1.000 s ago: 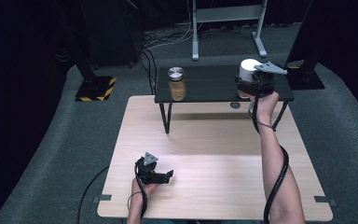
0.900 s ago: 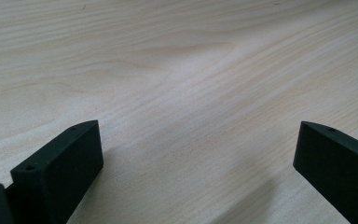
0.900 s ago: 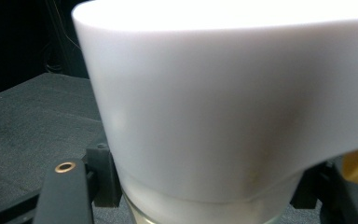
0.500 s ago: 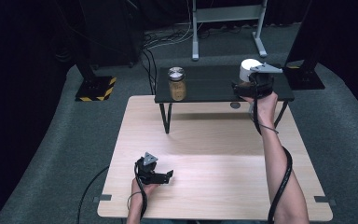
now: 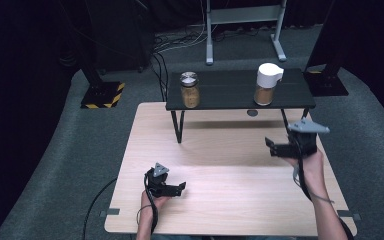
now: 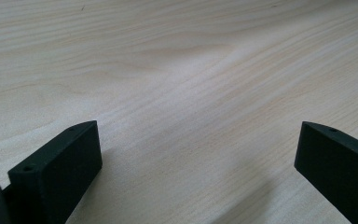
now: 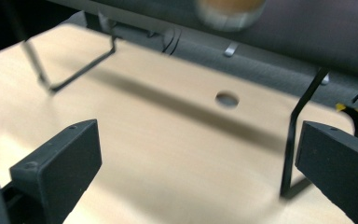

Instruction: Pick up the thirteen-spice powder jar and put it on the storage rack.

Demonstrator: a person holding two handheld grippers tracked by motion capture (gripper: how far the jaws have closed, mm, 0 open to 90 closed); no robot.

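Right tool (image 5: pixel 279 148) hangs empty with jaws wide near the table's (image 5: pixel 230 200) right edge, white-capped jar (image 5: pixel 266 85) parked on the black shelf (image 5: pixel 230 92) at the far edge, so next move's probably the other jar (image 5: pixel 189 90).

Shelf (image 5: pixel 230 95) w/ jars (image 5: pixel 190 90) blocking far side

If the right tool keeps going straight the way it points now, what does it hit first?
Probably the wooden table beneath the black shelf; the right tool, jaws open, aims slightly downward there. The shelf's right leg looks close, though depth is unclear.
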